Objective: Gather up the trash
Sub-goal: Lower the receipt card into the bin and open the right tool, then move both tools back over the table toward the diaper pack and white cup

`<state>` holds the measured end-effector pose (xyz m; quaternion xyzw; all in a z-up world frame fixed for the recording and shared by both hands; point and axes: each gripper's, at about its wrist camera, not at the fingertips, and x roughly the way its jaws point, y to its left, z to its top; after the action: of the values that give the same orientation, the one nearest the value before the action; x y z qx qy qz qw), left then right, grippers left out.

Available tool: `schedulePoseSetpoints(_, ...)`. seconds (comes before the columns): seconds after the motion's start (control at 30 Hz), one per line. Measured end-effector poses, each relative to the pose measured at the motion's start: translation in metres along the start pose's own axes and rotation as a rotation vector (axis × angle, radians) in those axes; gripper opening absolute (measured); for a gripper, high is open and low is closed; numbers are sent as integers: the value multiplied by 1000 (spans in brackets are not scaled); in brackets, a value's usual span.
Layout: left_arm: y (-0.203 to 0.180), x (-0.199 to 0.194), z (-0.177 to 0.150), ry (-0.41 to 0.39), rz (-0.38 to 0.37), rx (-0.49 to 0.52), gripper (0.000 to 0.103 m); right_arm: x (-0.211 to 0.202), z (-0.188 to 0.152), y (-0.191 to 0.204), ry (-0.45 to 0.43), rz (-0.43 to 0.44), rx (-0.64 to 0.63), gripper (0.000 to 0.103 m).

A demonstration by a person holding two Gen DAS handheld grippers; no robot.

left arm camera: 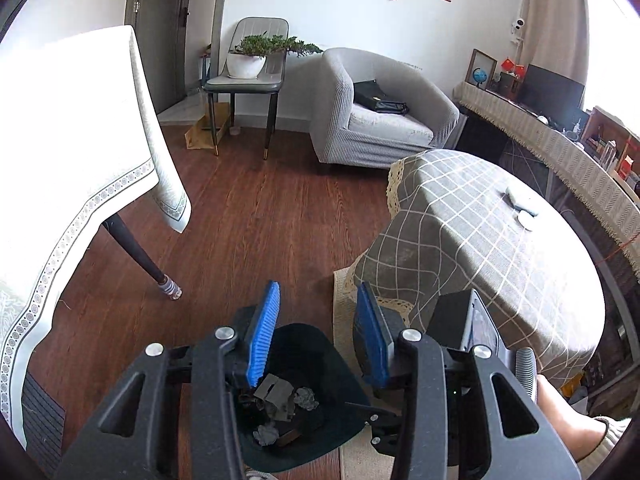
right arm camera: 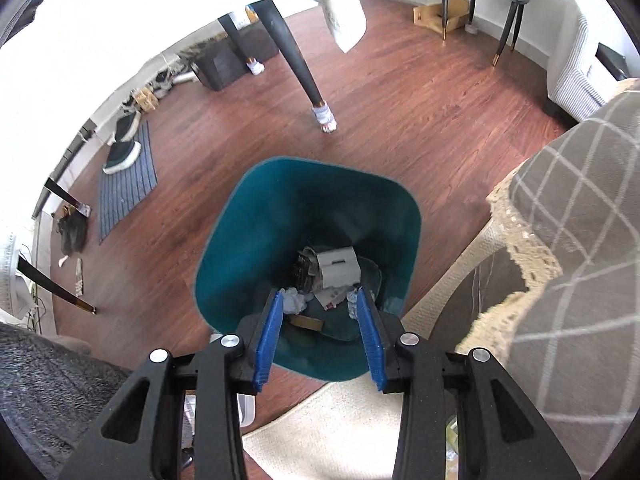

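A teal trash bin stands on the wood floor and holds a grey-white carton, crumpled paper wads and other scraps. My right gripper is open and empty, directly above the bin's mouth. My left gripper is open and empty, higher up, with the same bin below it and paper wads visible inside. The other gripper's black body shows at the right of the left wrist view.
A low table with a grey checked cloth stands right of the bin, on a cream rug. A white-clothed table with a dark leg is to the left. A grey armchair and a chair with a plant stand beyond.
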<state>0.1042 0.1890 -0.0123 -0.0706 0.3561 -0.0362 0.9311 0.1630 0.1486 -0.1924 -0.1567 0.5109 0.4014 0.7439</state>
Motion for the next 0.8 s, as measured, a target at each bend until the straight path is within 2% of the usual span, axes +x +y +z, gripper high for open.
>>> schedulePoseSetpoints(0.4, -27, -13, 19, -65, 10, 7, 43, -83, -2, -2, -185, 49, -41, 39)
schedulePoseSetpoints(0.63, -53, -27, 33, -126, -14, 24, 48, -135, -10, -18, -317, 8, -19, 39)
schedulePoseSetpoints(0.8, -73, -22, 41, -135, -31, 34, 52, -166, -21, -48, -393, -36, 36, 39)
